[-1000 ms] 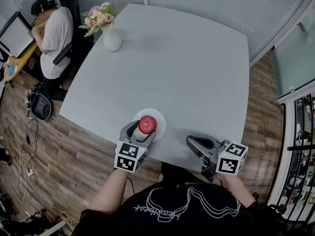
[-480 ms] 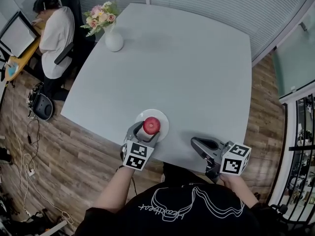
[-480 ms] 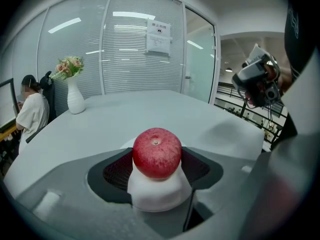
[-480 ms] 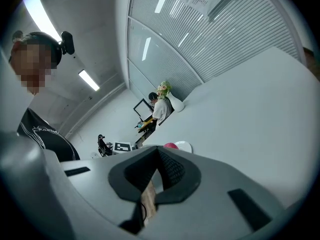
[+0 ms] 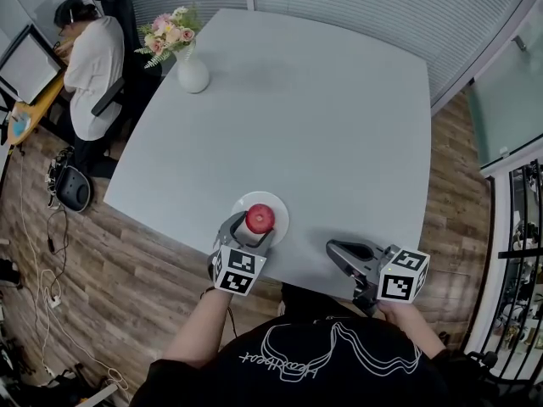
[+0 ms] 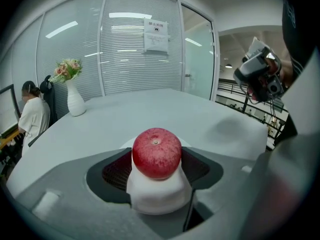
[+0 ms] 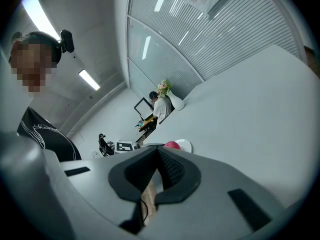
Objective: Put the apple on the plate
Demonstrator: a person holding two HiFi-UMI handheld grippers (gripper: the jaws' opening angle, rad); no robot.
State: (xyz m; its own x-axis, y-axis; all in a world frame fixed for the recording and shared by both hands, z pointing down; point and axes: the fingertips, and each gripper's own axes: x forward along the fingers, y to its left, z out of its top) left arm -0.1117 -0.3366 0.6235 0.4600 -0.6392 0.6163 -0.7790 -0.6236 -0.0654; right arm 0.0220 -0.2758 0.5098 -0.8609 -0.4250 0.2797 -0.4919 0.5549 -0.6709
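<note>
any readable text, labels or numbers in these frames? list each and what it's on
On the sheet of paper taped to the glass wall: printed lines, too small to read.
On the person's black shirt: script print, upside down, not legible.
On the marker cubes of the left hand-held gripper and right hand-held gripper: patterns only, no letters.
On the apple, plate, vase: none.

**Grey tongs, black shirt**

The left tongs and right tongs share matte grey moulded shells, with black, finely ribbed pads lining the jaws. At the rear of each sits a white cube printed with black square markers. Behind the tongs, the wearer's black top carries a white line drawing and script, and its sleeves end above the forearms.
</note>
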